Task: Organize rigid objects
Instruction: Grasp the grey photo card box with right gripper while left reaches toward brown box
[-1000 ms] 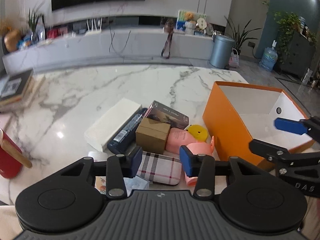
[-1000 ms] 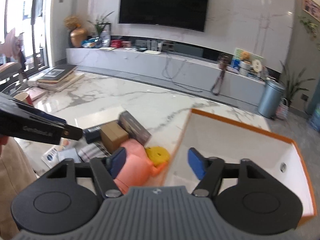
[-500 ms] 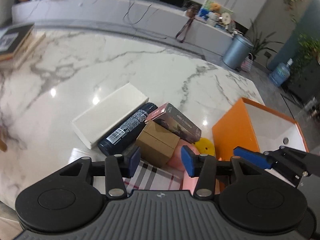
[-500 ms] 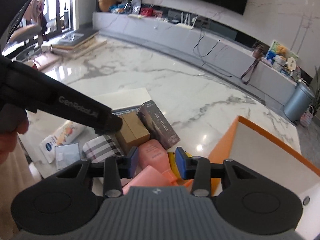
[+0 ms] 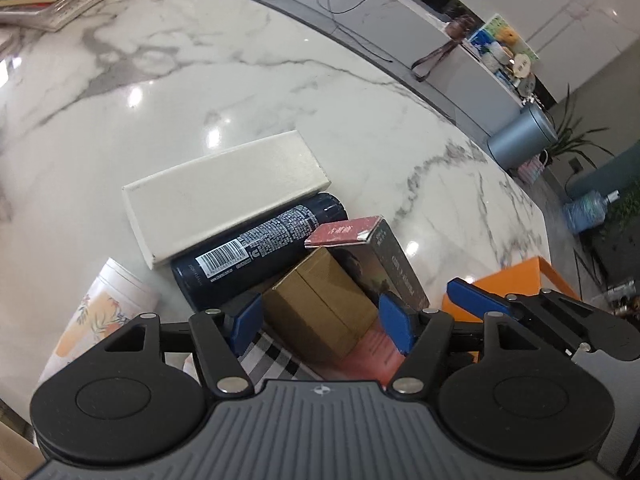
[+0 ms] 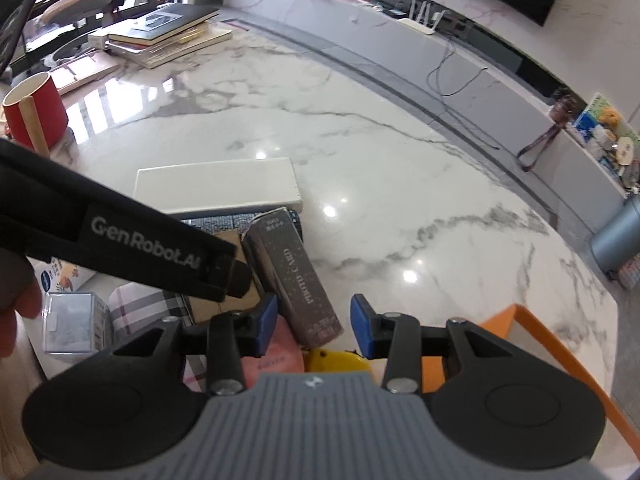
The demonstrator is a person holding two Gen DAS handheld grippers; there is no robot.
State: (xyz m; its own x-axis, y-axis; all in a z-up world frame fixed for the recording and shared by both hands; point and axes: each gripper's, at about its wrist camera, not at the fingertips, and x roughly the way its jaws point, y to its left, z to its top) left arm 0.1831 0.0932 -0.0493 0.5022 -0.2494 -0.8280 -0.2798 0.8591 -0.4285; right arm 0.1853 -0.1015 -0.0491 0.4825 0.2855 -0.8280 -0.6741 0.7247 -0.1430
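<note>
A pile lies on the marble table: a brown cardboard box (image 5: 320,304), a dark card box (image 5: 384,256) (image 6: 296,276), a dark blue can (image 5: 260,248), a white flat box (image 5: 224,192) (image 6: 216,188), a plaid pouch (image 5: 272,356), a pink item (image 6: 276,356) and a yellow item (image 6: 336,360). My left gripper (image 5: 320,322) points down over the cardboard box. Its jaws are opening, with the box between them and no pad pressing on it. My right gripper (image 6: 314,324) hovers over the card box's near end, narrowly open and gripping nothing. The orange box (image 5: 520,276) (image 6: 516,320) stands to the right.
A flower-print packet (image 5: 100,312) and a clear plastic case (image 6: 72,320) lie at the pile's left. A red cup (image 6: 36,108) and stacked books (image 6: 160,32) sit at the far left. A hand (image 6: 16,304) shows at the left edge. Bare marble stretches beyond the pile.
Both grippers have dropped toward the pile and tilted down. The left jaws have widened around the cardboard box. The right jaws have narrowed and shifted from the orange box to the card box.
</note>
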